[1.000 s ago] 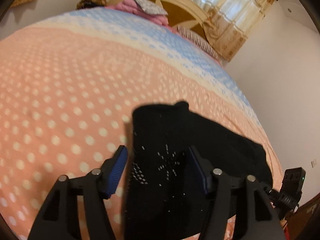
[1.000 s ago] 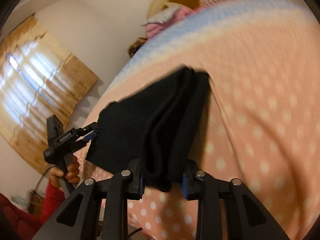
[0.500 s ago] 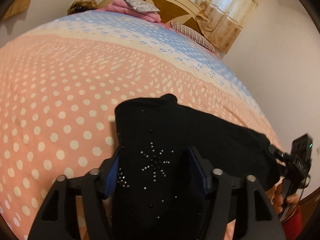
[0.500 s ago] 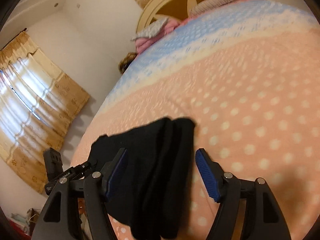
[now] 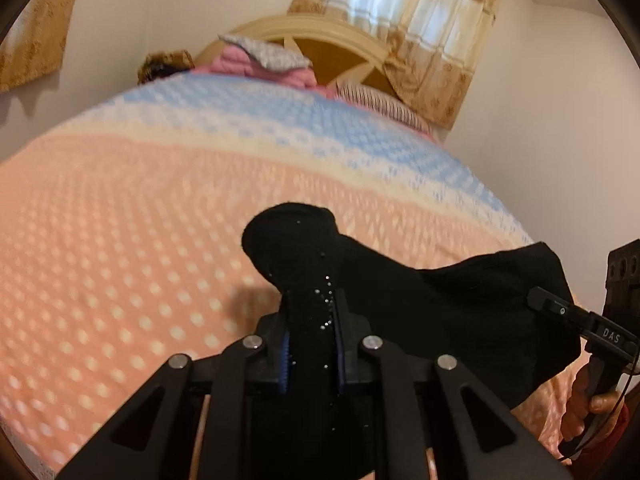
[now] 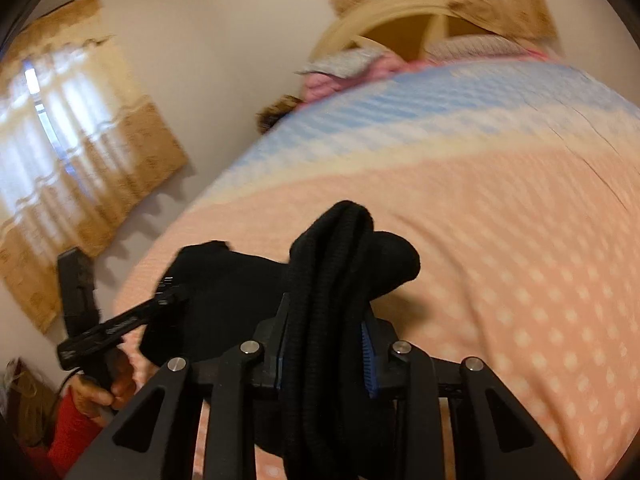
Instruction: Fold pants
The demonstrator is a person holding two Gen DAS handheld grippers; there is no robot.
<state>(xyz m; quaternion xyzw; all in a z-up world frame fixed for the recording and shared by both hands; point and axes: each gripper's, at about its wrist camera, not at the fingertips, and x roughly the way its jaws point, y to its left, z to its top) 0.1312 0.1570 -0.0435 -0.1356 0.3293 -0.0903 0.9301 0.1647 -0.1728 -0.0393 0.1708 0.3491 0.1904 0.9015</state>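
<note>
Left wrist view: black pants (image 5: 460, 300) are pinched by closing left tongs (image 5: 310, 340) and right tongs (image 6: 326, 344) above the bed (image 5: 120, 240).

Across the bed runs a bedspread (image 5: 132, 240) dotted peach up close and blue farther off, with pink bedding (image 5: 276, 72) and a grey patterned pillow (image 5: 264, 52) heaped against the cream arched headboard (image 5: 340, 36), and golden curtains (image 5: 432, 32) glowing behind.

Right hand-held gripper (image 6: 325, 350) closing on black pants (image 6: 340, 280)
</note>
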